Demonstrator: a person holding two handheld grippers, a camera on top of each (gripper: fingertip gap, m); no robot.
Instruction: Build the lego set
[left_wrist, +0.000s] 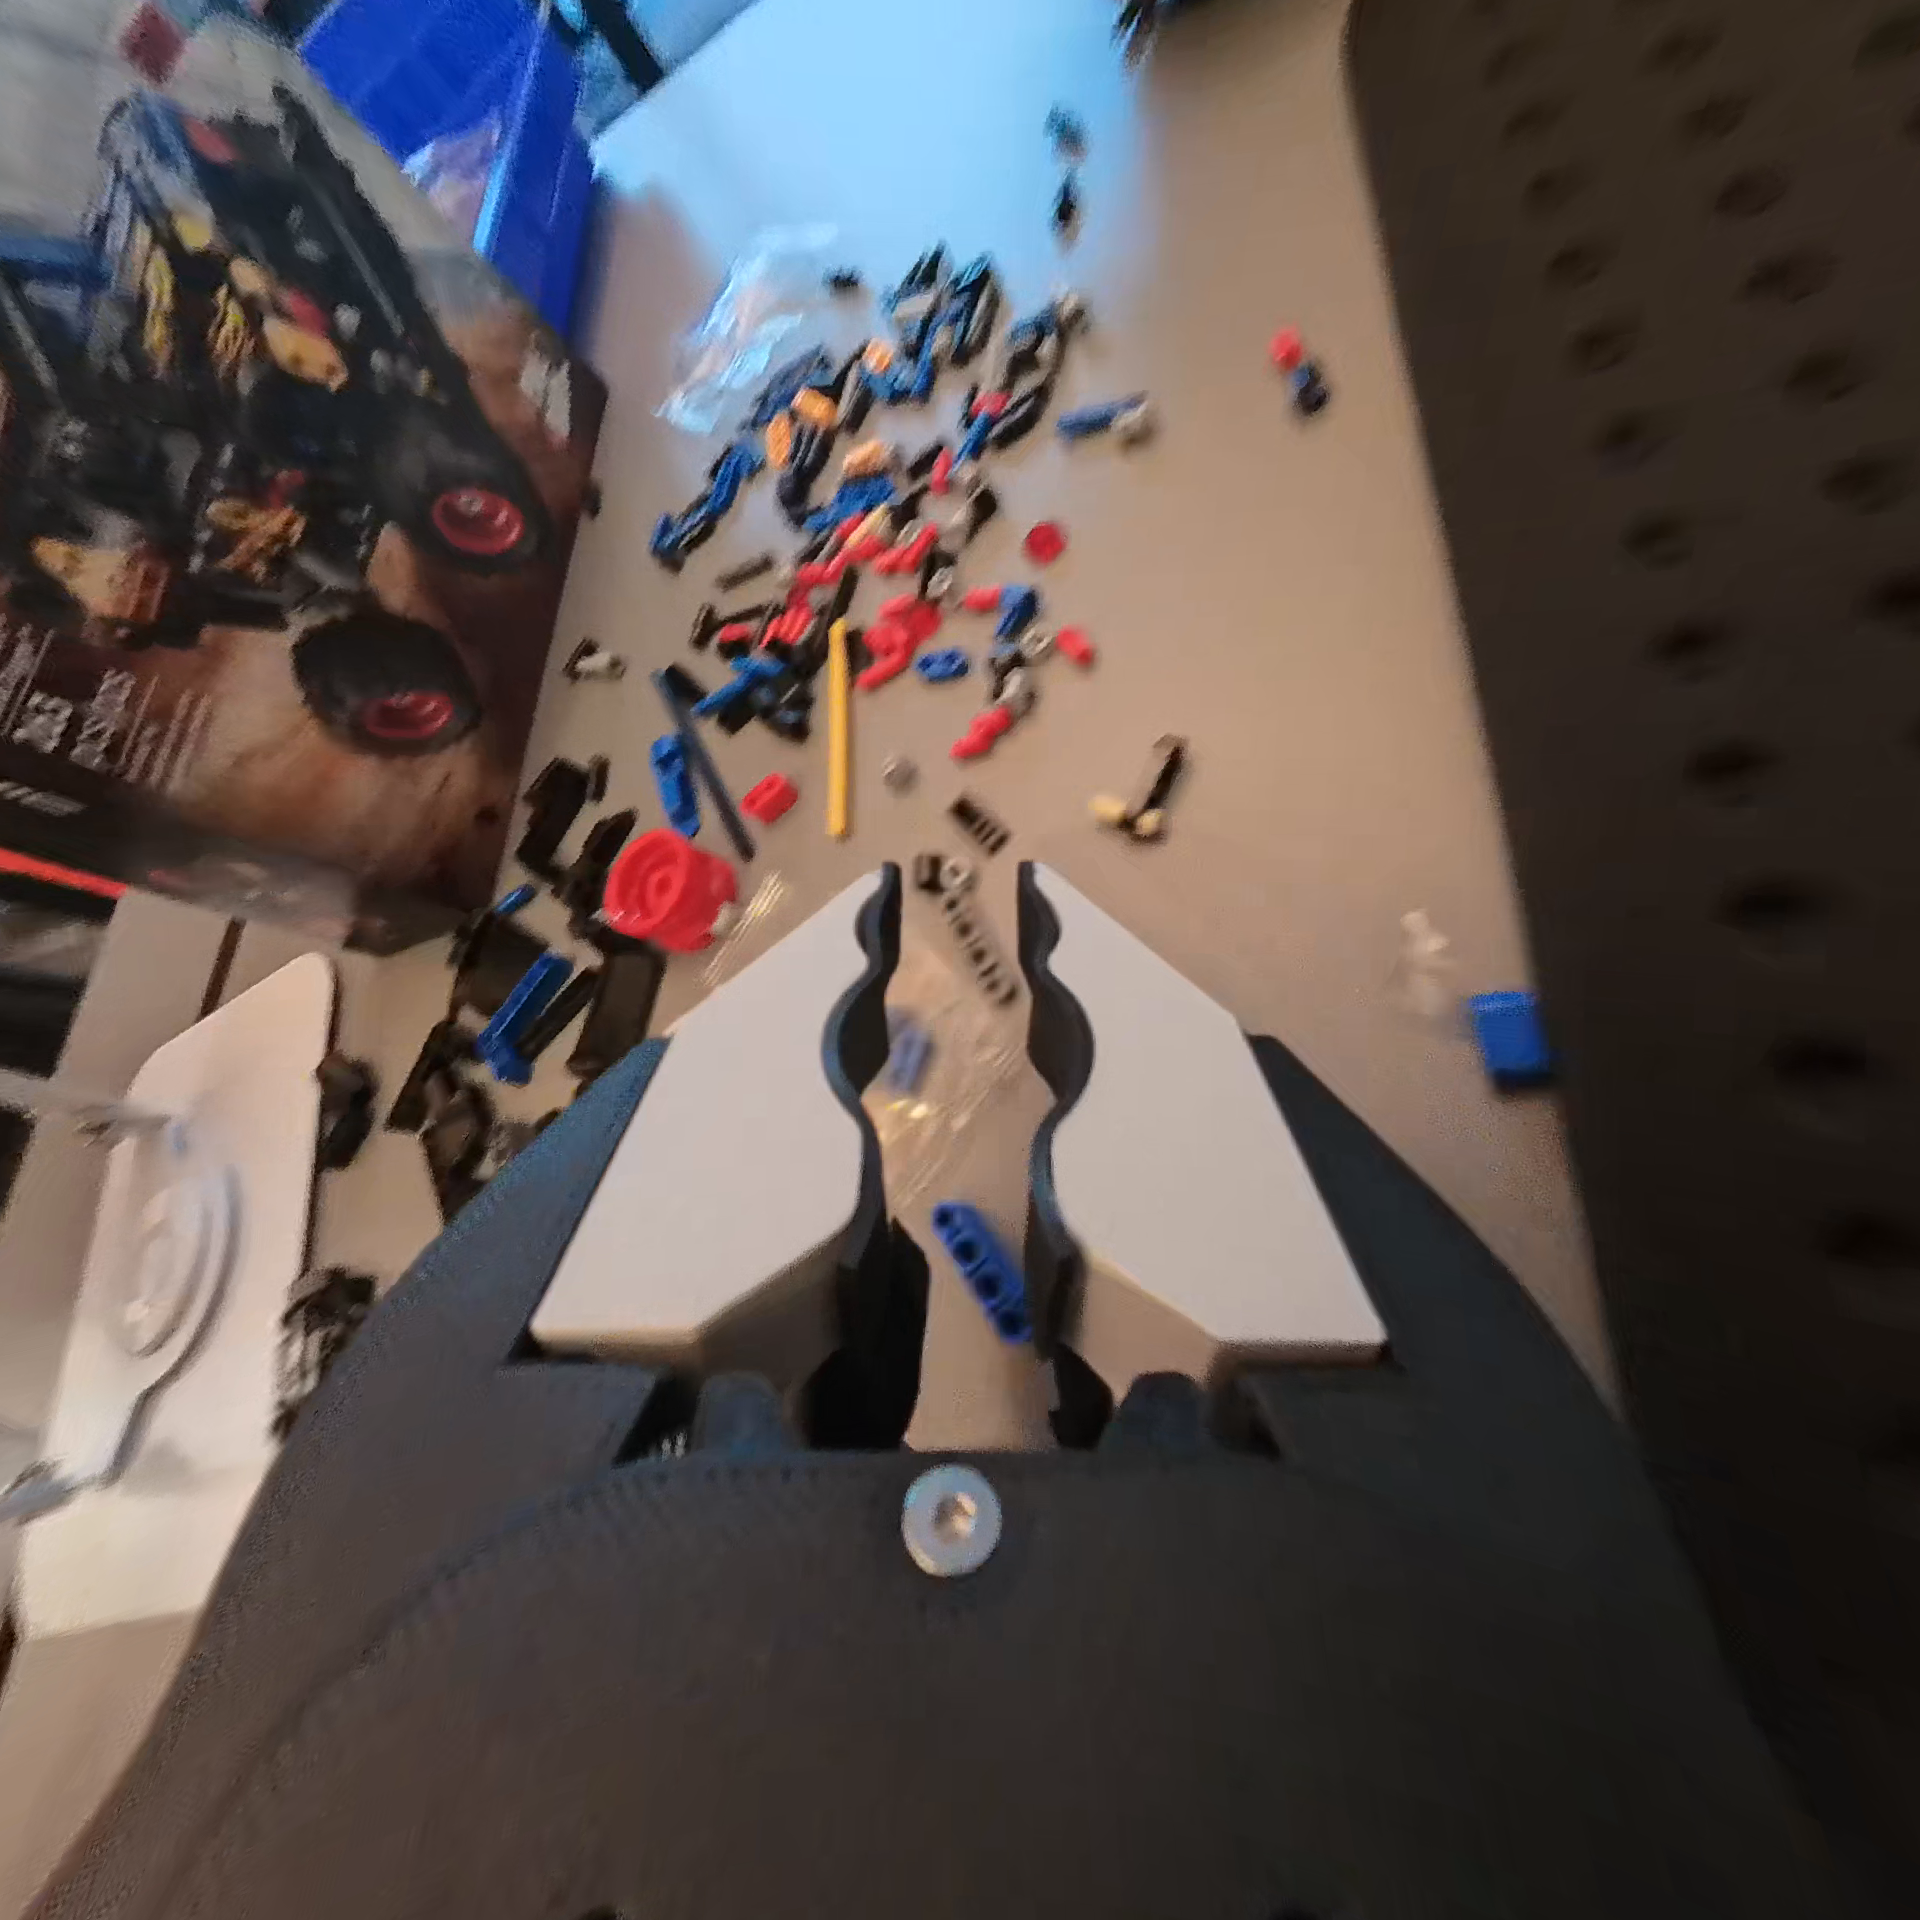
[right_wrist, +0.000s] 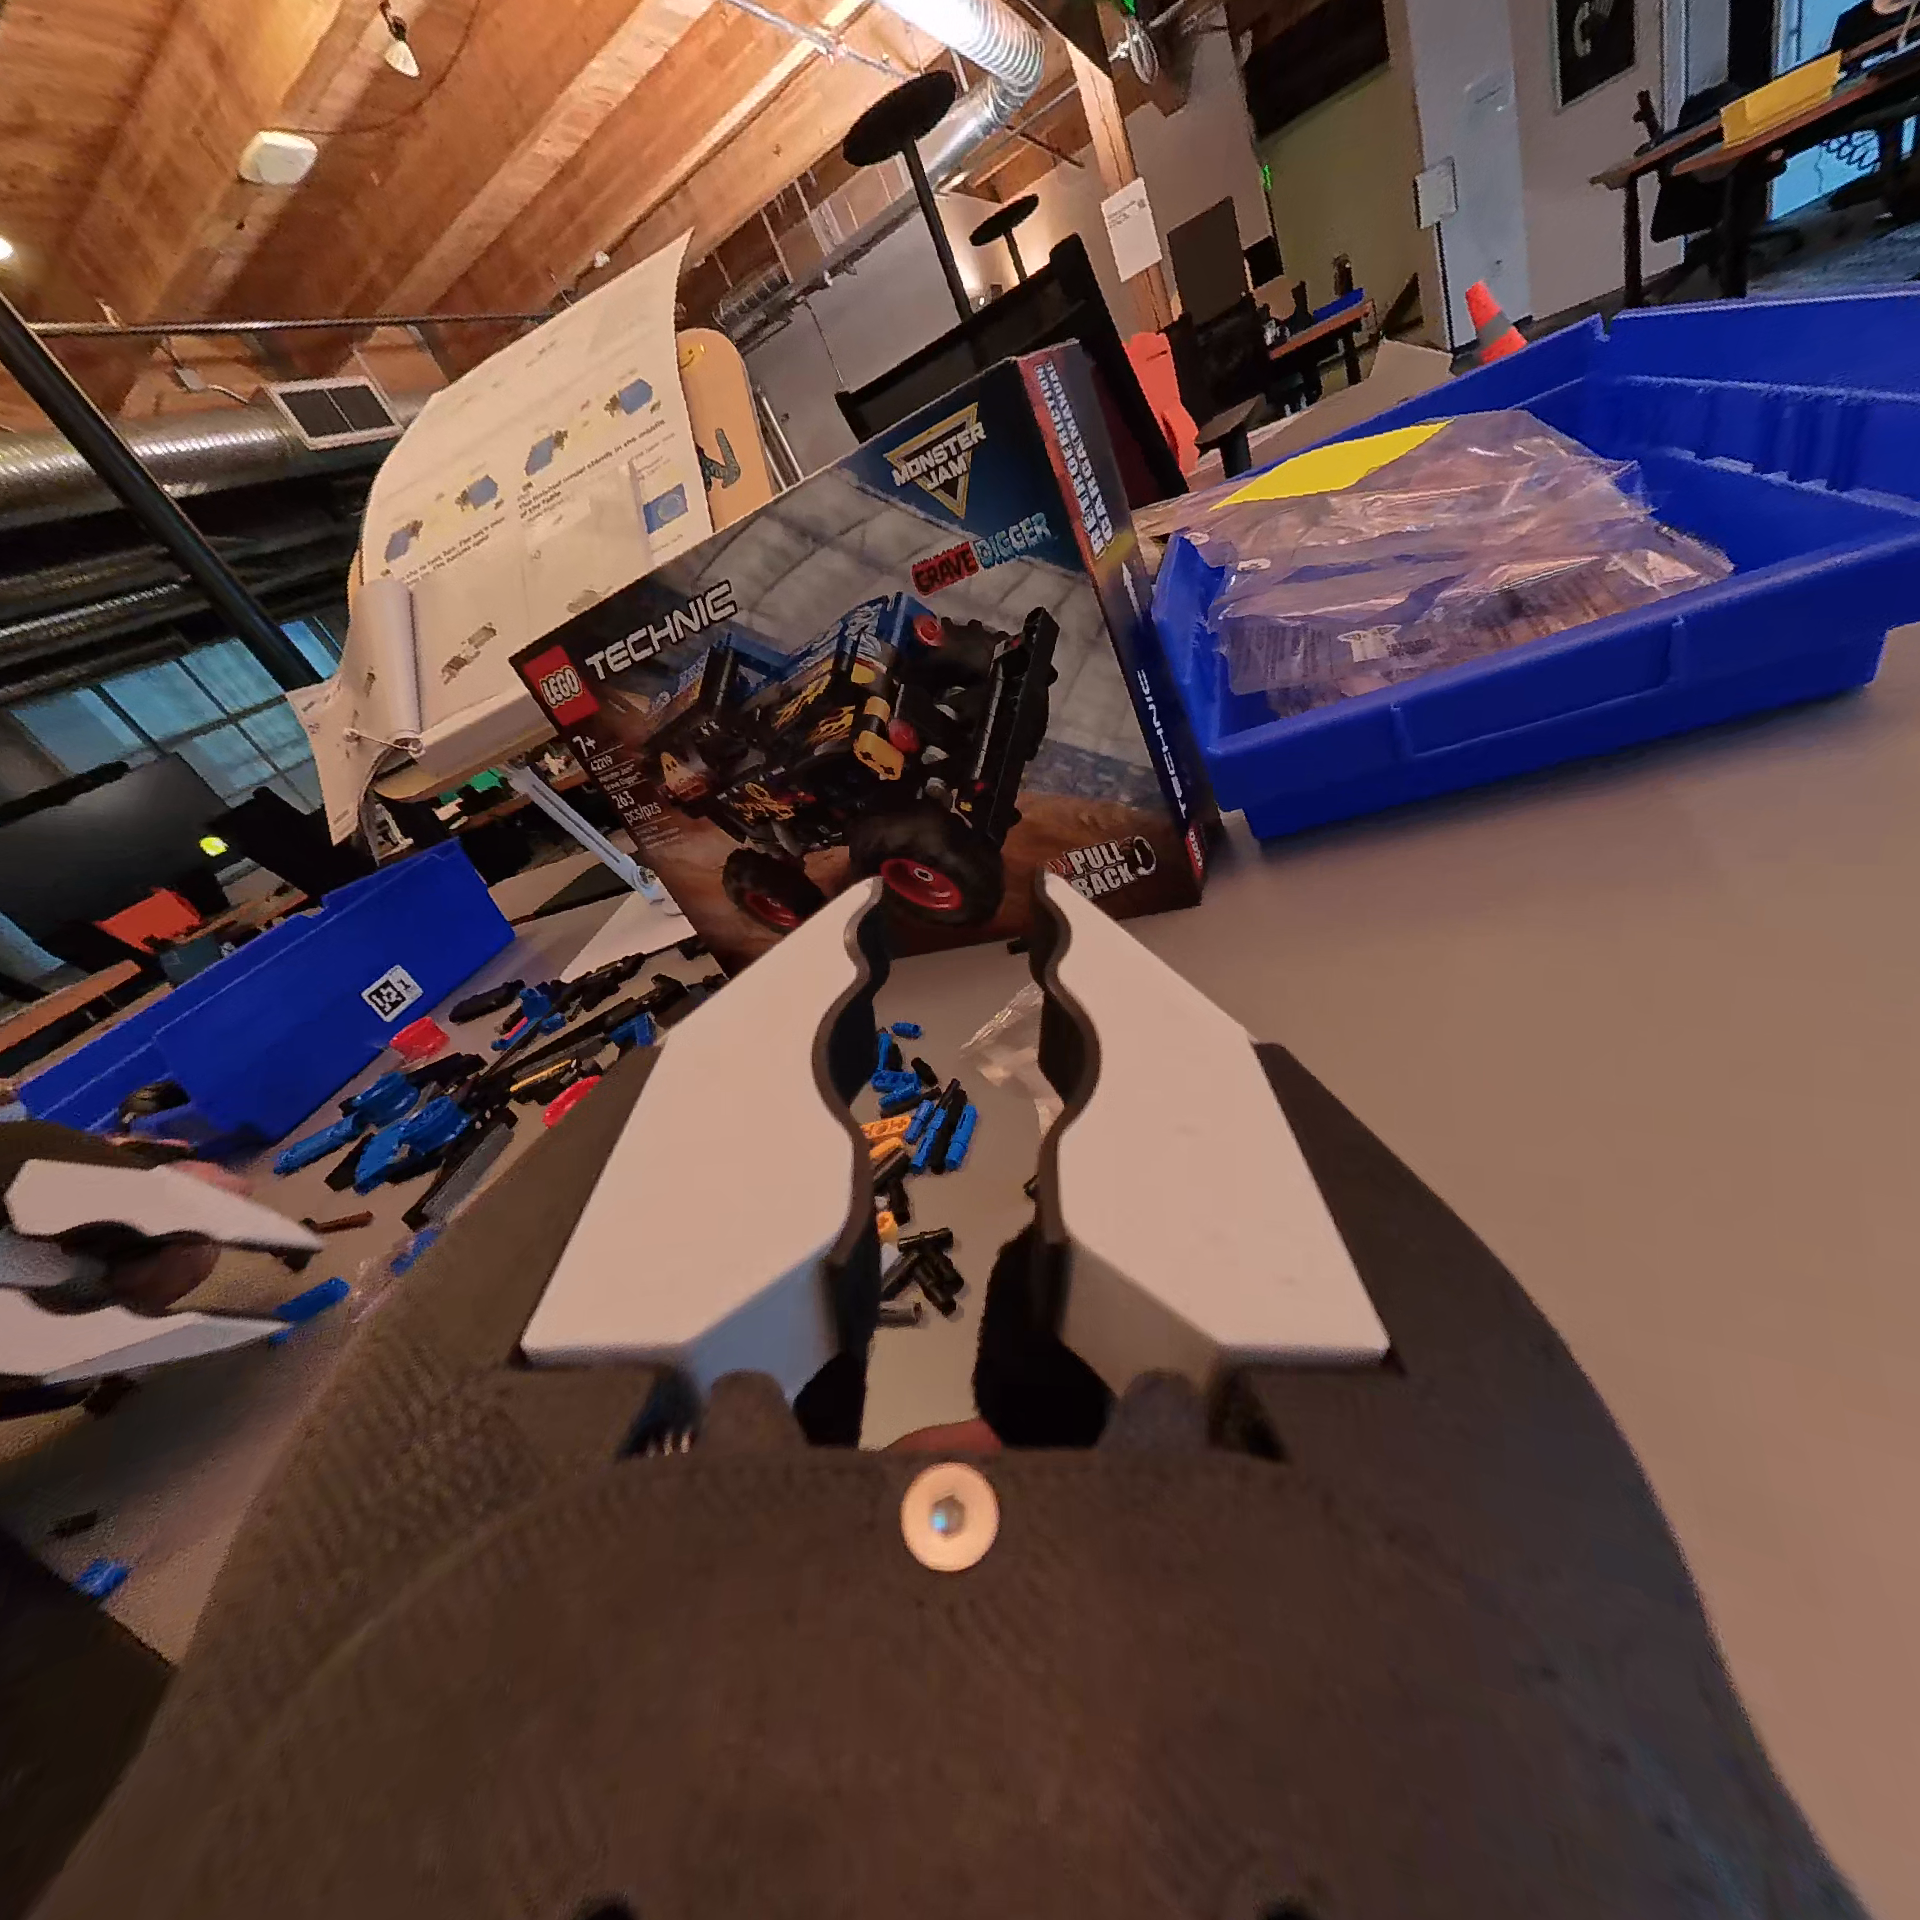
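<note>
Just ahead of both open, empty grippers' fingers (left_wrist: 1049, 935), the lego pieces (left_wrist: 873, 540) lie spread on the table (left_wrist: 1247, 644), so go slowly and pinch one small piece squarely.

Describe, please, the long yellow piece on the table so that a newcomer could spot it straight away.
Start at the set's box standing on the table, then look beside it to the loose pile of pieces. At the pile's near edge lies the yellow rod, thin and straight. It is the only long yellow piece, far longer than the small red, blue and black bits around it.
</note>
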